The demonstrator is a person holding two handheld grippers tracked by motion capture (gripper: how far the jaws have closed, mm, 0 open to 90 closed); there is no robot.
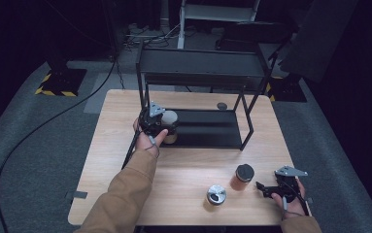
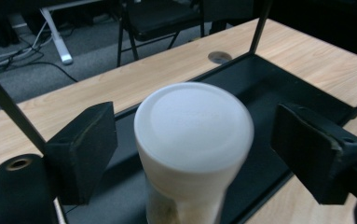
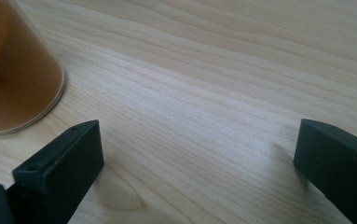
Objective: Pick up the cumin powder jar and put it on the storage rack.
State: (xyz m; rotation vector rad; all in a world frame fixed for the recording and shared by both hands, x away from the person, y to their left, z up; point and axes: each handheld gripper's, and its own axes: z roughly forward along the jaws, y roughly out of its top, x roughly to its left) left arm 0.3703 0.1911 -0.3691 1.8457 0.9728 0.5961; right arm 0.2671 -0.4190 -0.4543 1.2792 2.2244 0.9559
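Observation:
A jar with a white lid (image 1: 170, 118) stands at the left end of the black rack's lower shelf (image 1: 212, 130). My left gripper (image 1: 163, 125) is open around it. In the left gripper view the jar (image 2: 194, 135) sits between the two pads (image 2: 83, 154), with a gap on each side. My right gripper (image 1: 262, 190) rests low over the table's front right, open and holding nothing. An orange jar with a black lid (image 1: 242, 176) stands just left of it. The right gripper view shows this orange jar (image 3: 13, 70) beyond the left jaw of my right gripper (image 3: 195, 163).
A silver-lidded tin (image 1: 216, 194) sits near the front edge, left of the orange jar. The rack's upper shelf (image 1: 200, 63) overhangs the lower one on thin black posts (image 1: 248, 116). A round grommet (image 1: 221, 105) lies in the tabletop behind the rack.

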